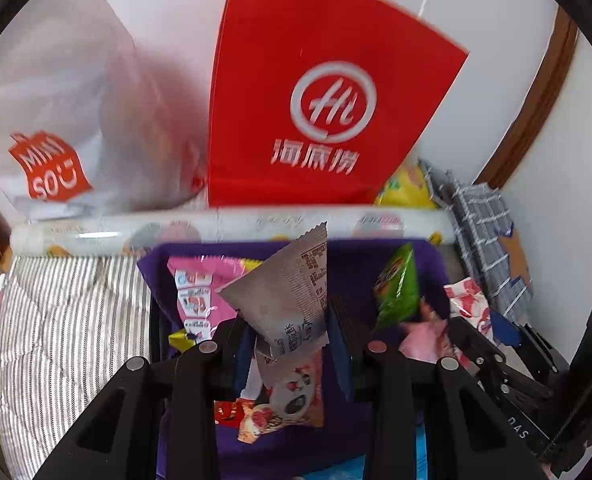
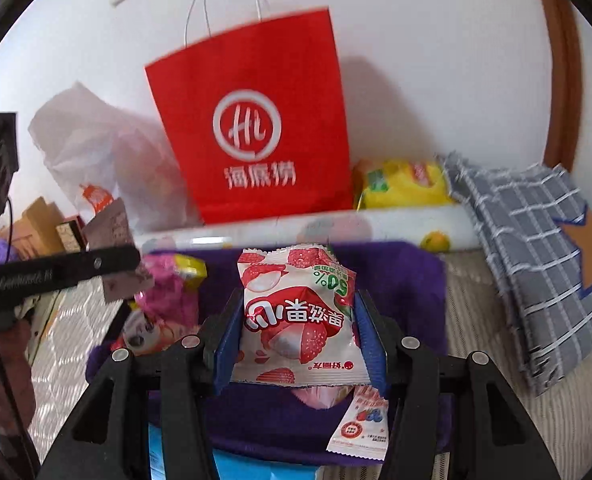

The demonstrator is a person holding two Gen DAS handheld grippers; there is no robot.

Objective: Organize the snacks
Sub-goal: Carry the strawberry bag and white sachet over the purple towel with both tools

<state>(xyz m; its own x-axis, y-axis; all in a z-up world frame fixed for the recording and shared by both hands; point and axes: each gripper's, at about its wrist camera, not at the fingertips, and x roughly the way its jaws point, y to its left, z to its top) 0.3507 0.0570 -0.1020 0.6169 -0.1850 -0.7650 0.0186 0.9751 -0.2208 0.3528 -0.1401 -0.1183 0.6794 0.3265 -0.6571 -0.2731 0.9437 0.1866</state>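
Note:
My left gripper (image 1: 287, 332) is shut on a silver-grey snack packet (image 1: 287, 292) and holds it above a purple bin (image 1: 348, 432) with several snacks inside, among them a pink packet (image 1: 199, 292) and a green one (image 1: 398, 288). My right gripper (image 2: 298, 332) is shut on a white and red lychee snack packet (image 2: 296, 316) over the same purple bin (image 2: 400, 280). The right gripper's packet also shows at the right of the left wrist view (image 1: 470, 304). The left gripper's arm and grey packet (image 2: 111, 232) show at the left of the right wrist view.
A red paper bag (image 1: 316, 92) stands behind the bin against the wall, with a white plastic bag (image 1: 63, 128) to its left and a yellow snack bag (image 2: 404, 184) to its right. A rolled sheet (image 1: 231, 228) lies behind the bin. A grey checked cloth (image 2: 528, 248) lies right.

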